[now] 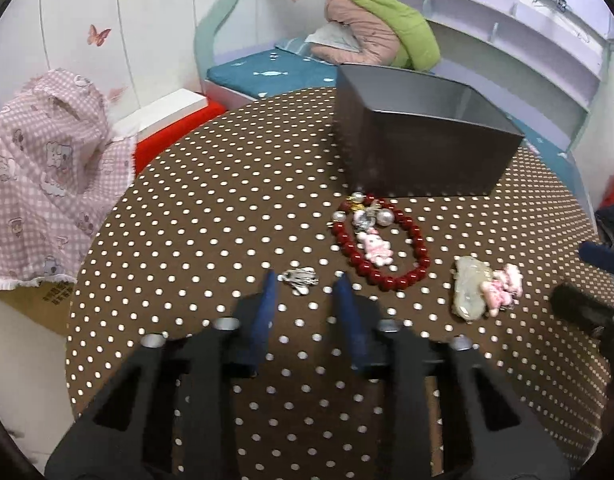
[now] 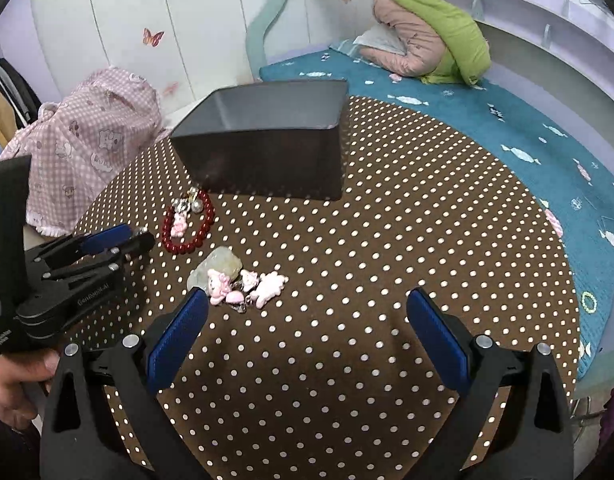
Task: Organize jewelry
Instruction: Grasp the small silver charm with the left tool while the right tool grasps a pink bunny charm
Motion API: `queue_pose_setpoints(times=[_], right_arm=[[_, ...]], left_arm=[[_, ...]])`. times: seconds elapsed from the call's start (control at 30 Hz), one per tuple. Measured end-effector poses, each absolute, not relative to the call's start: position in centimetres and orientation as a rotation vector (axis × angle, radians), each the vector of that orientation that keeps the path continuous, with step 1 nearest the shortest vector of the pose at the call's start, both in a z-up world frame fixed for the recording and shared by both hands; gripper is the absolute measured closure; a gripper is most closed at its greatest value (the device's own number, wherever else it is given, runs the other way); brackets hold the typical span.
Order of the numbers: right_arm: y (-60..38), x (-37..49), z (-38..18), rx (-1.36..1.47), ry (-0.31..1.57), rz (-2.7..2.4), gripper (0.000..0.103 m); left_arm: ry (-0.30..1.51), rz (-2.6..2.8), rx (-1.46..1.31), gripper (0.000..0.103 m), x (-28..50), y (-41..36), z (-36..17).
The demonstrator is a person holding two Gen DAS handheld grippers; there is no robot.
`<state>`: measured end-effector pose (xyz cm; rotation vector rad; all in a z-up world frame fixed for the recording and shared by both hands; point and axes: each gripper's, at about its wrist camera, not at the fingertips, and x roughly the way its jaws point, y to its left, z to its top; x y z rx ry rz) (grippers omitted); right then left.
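Step in hand, as judged: left gripper [image 1: 307, 284] is aiming at small silver metal charm [image 1: 301, 279] lying on brown polka-dot tablecloth [image 1: 211, 220]. Blue ribbed fingers [image 1: 269, 300] are standing narrowly apart, flanking charm, not pressing it. Next move is probably needing slight advance, then closing on thin, slippery piece.

Further right: glossy red bead bracelet [image 1: 381, 240], round beads, pearls and pink bunny pendant inside loop. Dark grey rectangular box [image 1: 423, 136], rigid and smooth, is waiting behind.

Right gripper [image 2: 307, 312] is hovering wide open, holding nothing, near pale jade-like stone with pink charms [image 2: 235, 276].
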<state>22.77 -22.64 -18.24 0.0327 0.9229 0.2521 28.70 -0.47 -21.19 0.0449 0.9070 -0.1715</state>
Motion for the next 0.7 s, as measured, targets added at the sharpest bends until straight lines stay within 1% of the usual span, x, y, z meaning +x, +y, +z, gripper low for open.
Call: queue_pose_setpoints(times=[0.07,0.1,0.17,0.2,0.23,0.27,0.37,0.5,0.7], right_arm=[[-22.0,22.8,-18.6,0.023,0.935,0.278,0.009],[-21.7,22.8,-18.9,0.018,0.942,0.296,0.011],[-21.4,23.1,-19.4,0.027,0.959,0.32,0.024],[-21.2,23.2,-19.6,0.029,0.967,0.325,0.029],[-21.2,23.3,-19.8,0.027,0.972,0.322,0.036],[-21.2,23.3,-19.7,0.023,0.962,0.319,0.039],[-21.7,23.6,-19.5,0.042,0.957,0.308,0.046],[-22.1,24.0,-19.4,0.048,0.946,0.288,0.049],[-21.5,24.2,-19.5,0.008,0.937,0.276,0.06]], left_arm=[[0.911,-0.177,0.027,0.094,28.4,-0.6,-21.1],[0.912,-0.178,0.019,0.094,28.2,-0.4,-21.1],[0.911,-0.179,0.005,0.095,27.7,0.0,-21.0],[0.91,-0.179,-0.002,0.095,27.3,0.3,-21.0],[0.908,-0.179,-0.008,0.095,26.9,0.6,-20.9],[0.906,-0.178,-0.011,0.095,26.6,0.8,-20.9],[0.898,-0.179,-0.021,0.095,25.8,1.1,-20.6],[0.894,-0.178,-0.023,0.095,25.6,1.2,-20.5],[0.89,-0.19,-0.033,0.096,25.5,1.1,-20.3]])
